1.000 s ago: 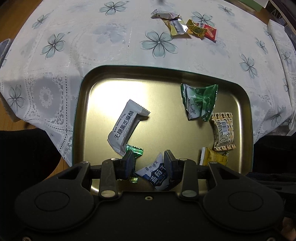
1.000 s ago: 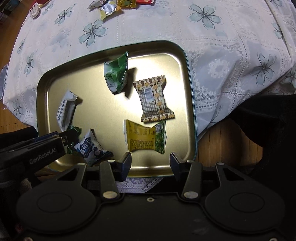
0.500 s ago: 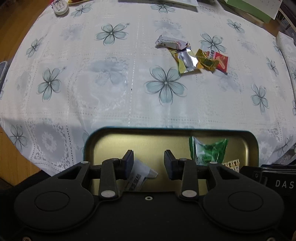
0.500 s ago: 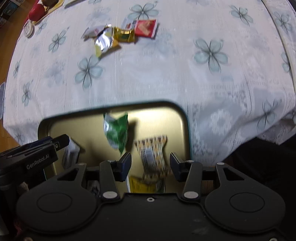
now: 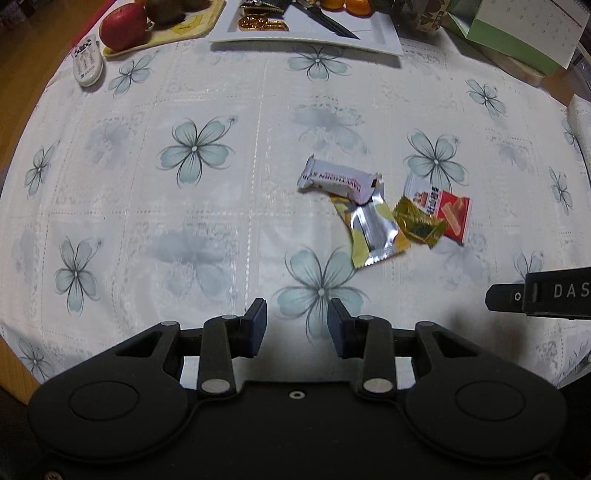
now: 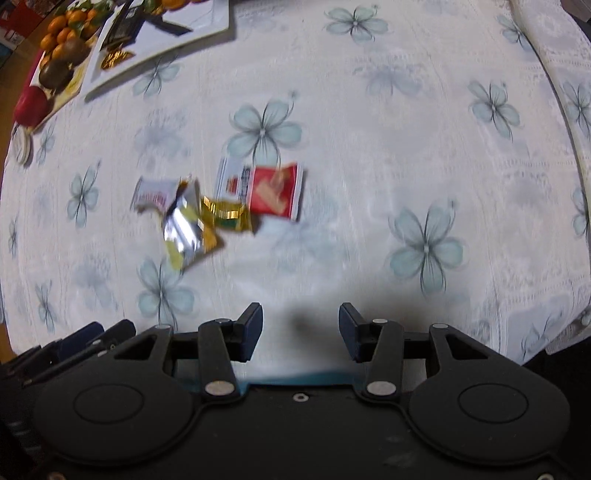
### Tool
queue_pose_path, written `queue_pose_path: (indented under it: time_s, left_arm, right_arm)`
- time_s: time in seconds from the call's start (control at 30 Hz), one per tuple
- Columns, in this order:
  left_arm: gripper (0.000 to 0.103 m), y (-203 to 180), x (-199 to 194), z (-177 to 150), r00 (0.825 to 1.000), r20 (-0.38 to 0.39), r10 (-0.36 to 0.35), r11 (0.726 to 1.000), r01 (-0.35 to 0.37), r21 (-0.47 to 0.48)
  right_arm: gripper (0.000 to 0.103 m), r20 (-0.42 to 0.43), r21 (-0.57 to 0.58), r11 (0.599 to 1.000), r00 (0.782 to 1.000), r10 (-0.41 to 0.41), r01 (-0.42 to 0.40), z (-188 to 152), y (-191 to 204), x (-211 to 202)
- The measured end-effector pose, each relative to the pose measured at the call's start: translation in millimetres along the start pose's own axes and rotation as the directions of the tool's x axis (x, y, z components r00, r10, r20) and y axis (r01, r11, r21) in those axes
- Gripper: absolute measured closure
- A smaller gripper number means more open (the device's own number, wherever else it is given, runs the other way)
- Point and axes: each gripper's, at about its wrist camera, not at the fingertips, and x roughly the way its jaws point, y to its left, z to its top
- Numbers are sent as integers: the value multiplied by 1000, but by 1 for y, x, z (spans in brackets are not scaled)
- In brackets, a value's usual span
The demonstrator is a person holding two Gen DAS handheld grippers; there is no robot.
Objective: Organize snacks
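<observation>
The desk under its white lace cloth printed with pale blue flowers [image 5: 192, 236] filled both views, where a second earlier the gold metal tray with a teal rim had lain right below the grippers with six wrapped snacks in it; now only a thin teal edge [image 6: 295, 380] showed behind the right gripper, probably that tray's rim, so both hands had left it and travelled toward the loose snacks, which reads as a trip to fetch the next ones. At the far edge stood a white rectangular platter [image 5: 369, 37] holding gold foil coins, a dark knife and some oranges, and beside it a pale yellow plate [image 5: 192, 27] carrying a red apple and brown kiwis. The four remaining snacks lay touching in a small heap on the bare cloth ahead: a red and white flat packet [image 5: 443, 210], a silver and yellow foil wrapper [image 5: 373, 232], a white bar wrapper with dark lettering [image 5: 334, 181], and a small gold foil candy [image 5: 417, 225]. The left gripper [image 5: 297, 325] and the right gripper [image 6: 301, 328] both stood partly open, with nothing between their jaws.
</observation>
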Motion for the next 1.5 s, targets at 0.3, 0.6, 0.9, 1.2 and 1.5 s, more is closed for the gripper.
queue_pose_path:
  time_s: [0.3,0.6,0.9,1.2,1.5]
  left_arm:
    - [57,-3,23,57,998,59,-3,999,6,-49]
    - [57,-5,54,99,998,52,-19,991,26,-130]
    - [57,-8,75,104,998,-9,59,993,-60,-103]
    - [56,-3,72,81,996,-69,49,997,-54,-59]
    - [55,10,67,52,989,-149,-4,1000,1,-26]
  right_arm:
    - [55,12,29,999,1000,-28,28,39,8,23]
    - [57,29,68,998,999,-16,14,53,9,26]
    - [57,22,94,995,1000,20,-22,60,7,29]
    - [57,18,189,982,1000,23,-26,79,-2,37]
    - [57,-7,259,966,1000,20,-18,98,4,54]
